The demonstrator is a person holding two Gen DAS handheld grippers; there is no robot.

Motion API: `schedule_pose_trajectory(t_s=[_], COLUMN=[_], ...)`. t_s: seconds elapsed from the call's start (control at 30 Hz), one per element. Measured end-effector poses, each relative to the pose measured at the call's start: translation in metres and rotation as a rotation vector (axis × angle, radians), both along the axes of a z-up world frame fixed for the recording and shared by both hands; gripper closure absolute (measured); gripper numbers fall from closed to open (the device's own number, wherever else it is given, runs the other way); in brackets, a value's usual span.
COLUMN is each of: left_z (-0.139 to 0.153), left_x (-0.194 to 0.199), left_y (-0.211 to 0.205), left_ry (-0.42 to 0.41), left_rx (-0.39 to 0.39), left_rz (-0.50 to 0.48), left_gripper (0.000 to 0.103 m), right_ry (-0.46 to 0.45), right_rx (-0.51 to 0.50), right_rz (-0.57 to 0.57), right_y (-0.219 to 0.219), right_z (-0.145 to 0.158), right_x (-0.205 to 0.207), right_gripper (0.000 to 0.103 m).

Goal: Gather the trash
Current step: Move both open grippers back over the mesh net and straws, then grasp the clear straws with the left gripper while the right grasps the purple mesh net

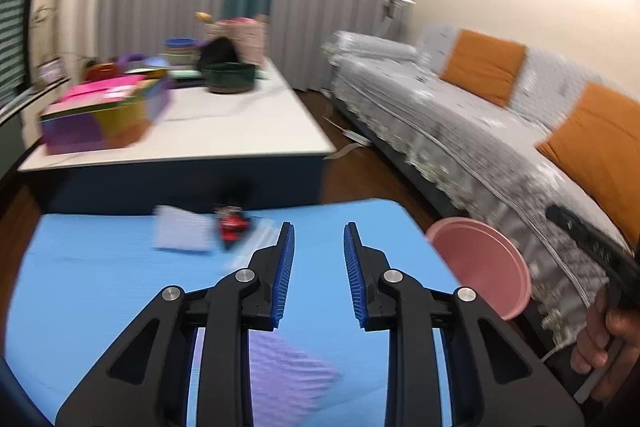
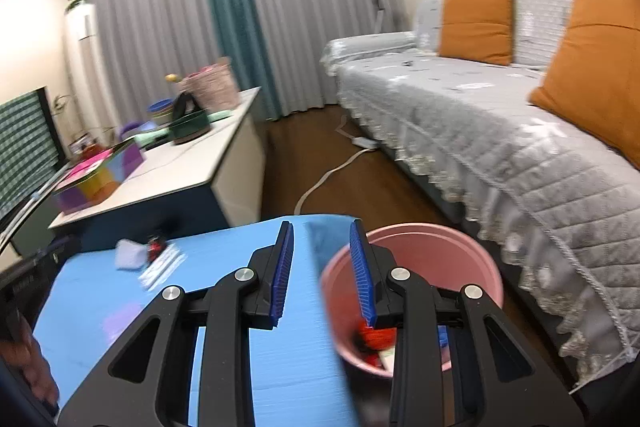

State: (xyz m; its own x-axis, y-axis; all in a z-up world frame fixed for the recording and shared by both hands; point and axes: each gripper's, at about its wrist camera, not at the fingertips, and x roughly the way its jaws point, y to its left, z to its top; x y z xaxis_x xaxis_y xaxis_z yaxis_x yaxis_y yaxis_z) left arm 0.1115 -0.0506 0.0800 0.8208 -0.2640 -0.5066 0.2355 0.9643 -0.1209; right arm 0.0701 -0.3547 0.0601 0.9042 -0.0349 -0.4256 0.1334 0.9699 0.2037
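Partly done, by the look of it: some red and white scraps already down inside the pink bin, standing on the floor beside the blue counter. Still left on the counter: a pale paper piece, a red wrapper touching a clear plastic strip at the far edge, and a lilac sheet nearer. Left claw and right claw both released, nothing between the pads.
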Motion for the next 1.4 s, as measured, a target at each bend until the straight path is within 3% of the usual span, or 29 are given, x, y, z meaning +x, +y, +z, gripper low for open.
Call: schedule_pose_trajectory(t_s=[0.3,0.53,0.7,0.87,0.9,1.0,1.07,1.2,1.4], left_z=[0.011,0.001,-0.009,-0.020,-0.022,-0.027,-0.032,-0.040,-0.057], left_x=[-0.022,-0.032,-0.031,-0.023,-0.021,-0.013,-0.006,0.007,0.029], left_y=[0.101,0.128,0.138,0.145,0.145,0.144,0.142,0.136,0.114], left_ry=[-0.034,-0.036,-0.025,-0.008,-0.007,-0.003,0.004,0.014,0.036], left_rx=[-0.041,-0.030,-0.025,-0.041,-0.045,-0.059,-0.064,-0.066,-0.050], left_rz=[0.248,0.295,0.301,0.309,0.313,0.320,0.323,0.322,0.289], left_gripper=[0.077,0.077,0.077,0.077,0.077,0.077,0.077,0.077,0.077], right_ry=[0.052,0.172,0.302,0.365,0.375,0.381,0.369,0.362,0.331], right_rx=[-0.016,0.000,-0.042,-0.103,-0.109,-0.129,-0.138,-0.114,-0.030], right_rz=[0.245,0.470,0.536,0.562,0.574,0.601,0.624,0.649,0.573], right_y=[0.094,0.167,0.203,0.219,0.221,0.223,0.223,0.213,0.168], right_z=[-0.020,-0.057,-0.093,-0.111,-0.115,-0.117,-0.116,-0.113,-0.100], right_x=[0.017,0.040,0.062,0.068,0.069,0.067,0.065,0.065,0.069], right_gripper=[0.072,0.072,0.052,0.050,0.052,0.070,0.089,0.093,0.094])
